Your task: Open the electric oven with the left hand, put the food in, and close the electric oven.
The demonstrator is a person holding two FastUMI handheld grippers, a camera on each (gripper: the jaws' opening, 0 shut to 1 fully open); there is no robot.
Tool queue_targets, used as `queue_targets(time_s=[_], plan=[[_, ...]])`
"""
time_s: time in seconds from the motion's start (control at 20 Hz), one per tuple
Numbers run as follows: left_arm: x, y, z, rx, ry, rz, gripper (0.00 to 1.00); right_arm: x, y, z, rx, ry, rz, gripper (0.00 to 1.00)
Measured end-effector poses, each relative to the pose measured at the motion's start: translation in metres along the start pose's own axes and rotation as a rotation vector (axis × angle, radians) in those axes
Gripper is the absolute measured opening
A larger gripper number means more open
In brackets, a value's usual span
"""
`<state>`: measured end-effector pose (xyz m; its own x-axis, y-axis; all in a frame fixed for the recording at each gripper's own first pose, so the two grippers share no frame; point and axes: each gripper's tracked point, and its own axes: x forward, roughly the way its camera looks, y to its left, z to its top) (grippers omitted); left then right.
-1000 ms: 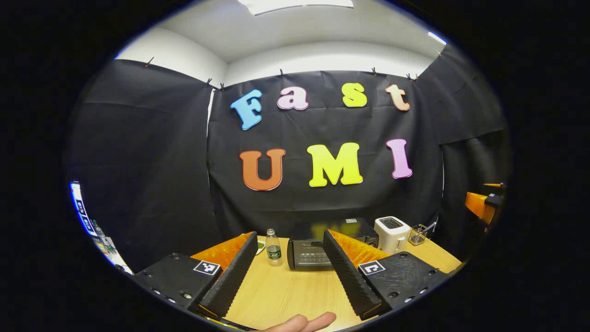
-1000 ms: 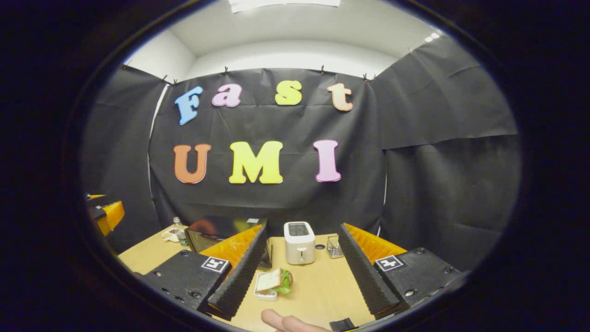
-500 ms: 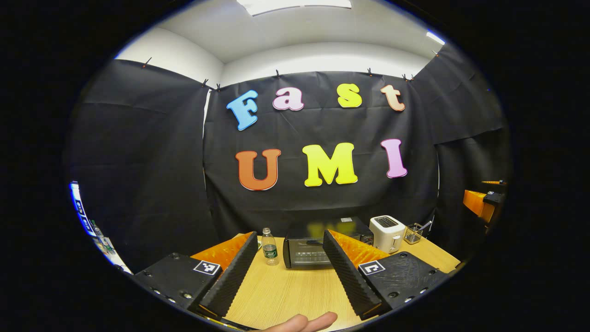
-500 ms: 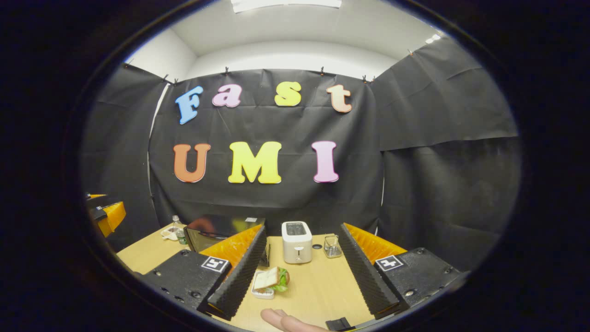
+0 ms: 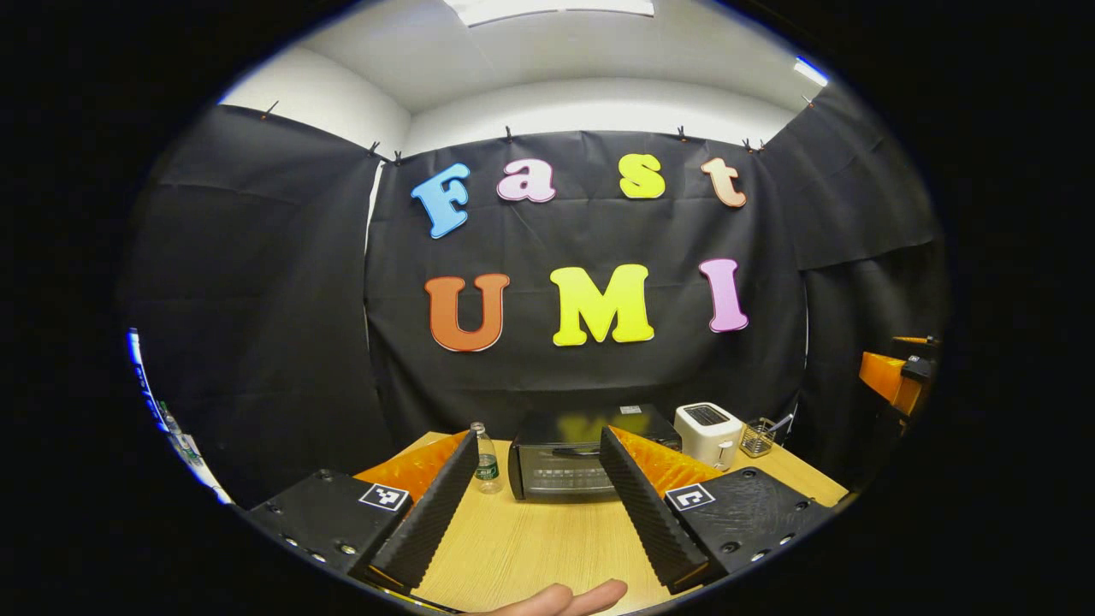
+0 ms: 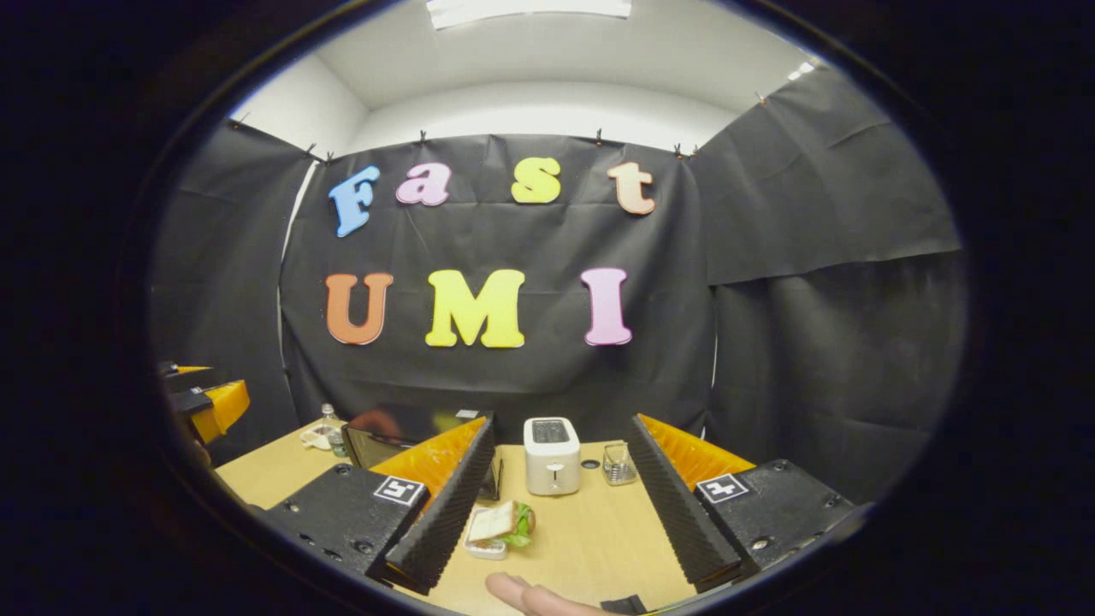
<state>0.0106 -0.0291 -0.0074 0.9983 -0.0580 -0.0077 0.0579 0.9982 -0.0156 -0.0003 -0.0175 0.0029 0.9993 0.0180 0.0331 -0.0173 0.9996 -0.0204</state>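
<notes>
Table (image 5: pixel 530 547), oven (image 5: pixel 560 458) further left than before

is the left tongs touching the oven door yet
Apart. In the left gripper view the left tongs stand open over bare table, with a stretch of wood plainly visible between the fingertips and the shut oven farther back.

Black cloth walls (image 5: pixel 257 299) pinned on three sides; white ceiling (image 5: pixel 556 51) above with lit panel (image 6: pixel 526 7). Pale wood worktop (image 5: pixel 539 547) below.
</notes>
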Motion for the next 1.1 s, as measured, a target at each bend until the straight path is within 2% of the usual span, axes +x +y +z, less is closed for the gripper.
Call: queue_targets(time_s=[0.4,0.45,0.6,0.65,0.7,0.75,0.8,0.85,0.9,1.1], plan=[[0.073,-0.012,-0.017,0.014,0.056,0.005,0.93,0.033,-0.005,-0.007,0.015,0.011,0.014,0.91],[0.086,-0.016,-0.021,0.013,0.068,-0.001,0.93,0.037,-0.006,-0.008,0.019,0.013,0.015,1.0],[0.124,-0.031,-0.043,-0.008,0.14,-0.038,0.93,0.049,-0.015,-0.003,0.025,0.0,-0.005,1.0],[0.136,-0.036,-0.051,-0.016,0.163,-0.055,0.93,0.052,-0.018,0.0,0.022,-0.009,-0.016,0.9],[0.148,-0.036,-0.058,-0.015,0.188,-0.057,0.94,0.054,-0.021,0.001,0.024,-0.01,-0.023,1.0],[0.16,-0.036,-0.065,-0.005,0.213,-0.055,0.94,0.057,-0.021,0.0,0.031,-0.008,-0.022,0.9],[0.172,-0.038,-0.073,0.005,0.231,-0.056,0.94,0.059,-0.019,-0.001,0.038,-0.001,-0.014,1.0],[0.184,-0.041,-0.083,0.006,0.26,-0.055,0.94,0.06,-0.017,-0.002,0.039,0.006,-0.004,0.9],[0.194,-0.045,-0.092,-0.004,0.285,-0.059,0.94,0.062,-0.018,-0.002,0.036,0.007,0.0,1.0],[0.227,-0.063,-0.111,-0.027,0.341,-0.089,0.95,0.069,-0.033,-0.004,0.018,-0.013,-0.02,1.0]])
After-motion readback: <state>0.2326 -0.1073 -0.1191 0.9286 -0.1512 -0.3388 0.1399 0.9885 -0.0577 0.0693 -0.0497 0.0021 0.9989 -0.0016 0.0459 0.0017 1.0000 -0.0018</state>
